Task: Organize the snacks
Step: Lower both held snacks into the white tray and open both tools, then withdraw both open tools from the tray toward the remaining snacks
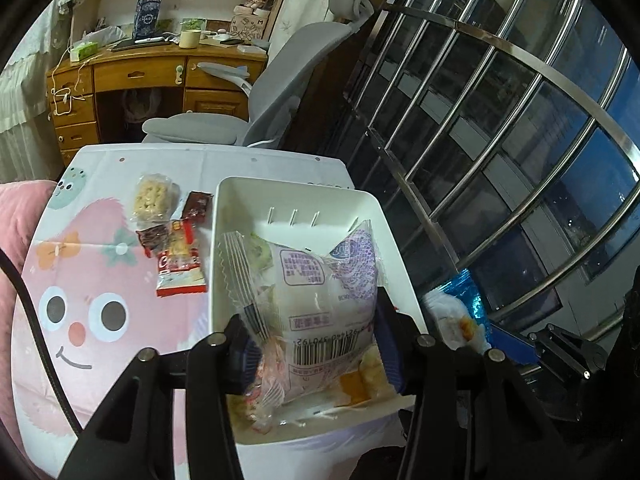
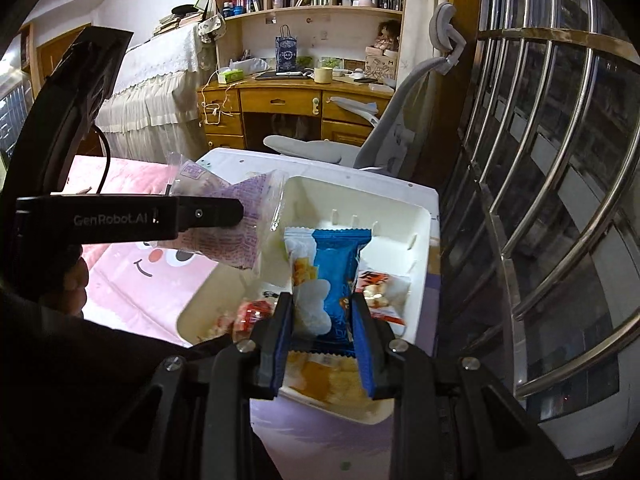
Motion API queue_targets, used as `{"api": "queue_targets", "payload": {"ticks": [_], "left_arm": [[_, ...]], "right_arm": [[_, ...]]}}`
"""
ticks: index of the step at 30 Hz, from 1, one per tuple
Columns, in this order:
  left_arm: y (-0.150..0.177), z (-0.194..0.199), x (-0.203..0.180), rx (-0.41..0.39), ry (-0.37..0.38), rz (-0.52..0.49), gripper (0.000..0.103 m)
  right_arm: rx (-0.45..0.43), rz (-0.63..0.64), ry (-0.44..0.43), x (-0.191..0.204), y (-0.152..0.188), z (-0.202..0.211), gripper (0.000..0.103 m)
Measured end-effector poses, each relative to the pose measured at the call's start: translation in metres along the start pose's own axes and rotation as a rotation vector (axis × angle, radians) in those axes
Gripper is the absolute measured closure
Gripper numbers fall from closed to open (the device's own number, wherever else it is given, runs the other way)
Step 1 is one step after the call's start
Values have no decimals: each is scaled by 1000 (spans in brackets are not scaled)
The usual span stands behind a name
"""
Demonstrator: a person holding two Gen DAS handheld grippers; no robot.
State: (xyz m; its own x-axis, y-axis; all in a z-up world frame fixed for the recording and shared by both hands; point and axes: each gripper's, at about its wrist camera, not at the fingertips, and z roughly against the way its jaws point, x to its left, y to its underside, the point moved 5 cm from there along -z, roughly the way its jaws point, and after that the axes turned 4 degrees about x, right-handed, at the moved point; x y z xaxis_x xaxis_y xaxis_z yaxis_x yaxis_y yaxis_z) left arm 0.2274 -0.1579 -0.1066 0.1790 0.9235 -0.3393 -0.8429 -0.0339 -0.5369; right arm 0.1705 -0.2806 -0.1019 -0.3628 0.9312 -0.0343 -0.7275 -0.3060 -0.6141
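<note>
A white plastic bin (image 1: 236,216) (image 2: 420,276) stands on the small table with several snack packets inside. My left gripper (image 1: 312,332) is shut on a clear and purple snack bag (image 1: 316,280) and holds it over the bin; the bag also shows in the right wrist view (image 2: 228,220). My right gripper (image 2: 322,316) is shut on a blue and white snack packet (image 2: 332,276) above the bin; that packet shows at the bin's right side in the left wrist view (image 1: 460,312). A cracker pack (image 1: 152,198), a red packet (image 1: 180,264) and small dark packets (image 1: 196,206) lie on the tablecloth left of the bin.
The table has a pink cartoon tablecloth (image 1: 88,312). A grey office chair (image 1: 280,92) stands behind it, then a cluttered wooden desk (image 1: 132,76). Steel window bars (image 1: 500,128) run along the right. A pink bed cover (image 1: 20,216) lies at the left.
</note>
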Motion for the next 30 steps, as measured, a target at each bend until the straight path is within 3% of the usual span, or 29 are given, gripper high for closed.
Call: {"api": "queue_targets", "payload": {"ticks": [2,3,4,5,17,30], "left_arm": [[-4,-2,-6,-11,-17,-14,39],[-6,-2,-8,-16,-26,-11,25],[-8,-3,-7,-18,-33,-4,22],[-10,-3,-6,-20,-33,8,22],[-1,6,47,23,-133,154,21],[27,64,138,41,-225,216,21]], "right_arm": [[1,0,-2,-7,0,-2,71],[13,-2,-1,-12,1,-5,66],[26,-5,7,-15,2,-8,62],[35,-9,13,-18,2,-10,58],[108,-39,-30,-16,4,-30,44],[155,-53,-97,52,-8,-46,40]]}}
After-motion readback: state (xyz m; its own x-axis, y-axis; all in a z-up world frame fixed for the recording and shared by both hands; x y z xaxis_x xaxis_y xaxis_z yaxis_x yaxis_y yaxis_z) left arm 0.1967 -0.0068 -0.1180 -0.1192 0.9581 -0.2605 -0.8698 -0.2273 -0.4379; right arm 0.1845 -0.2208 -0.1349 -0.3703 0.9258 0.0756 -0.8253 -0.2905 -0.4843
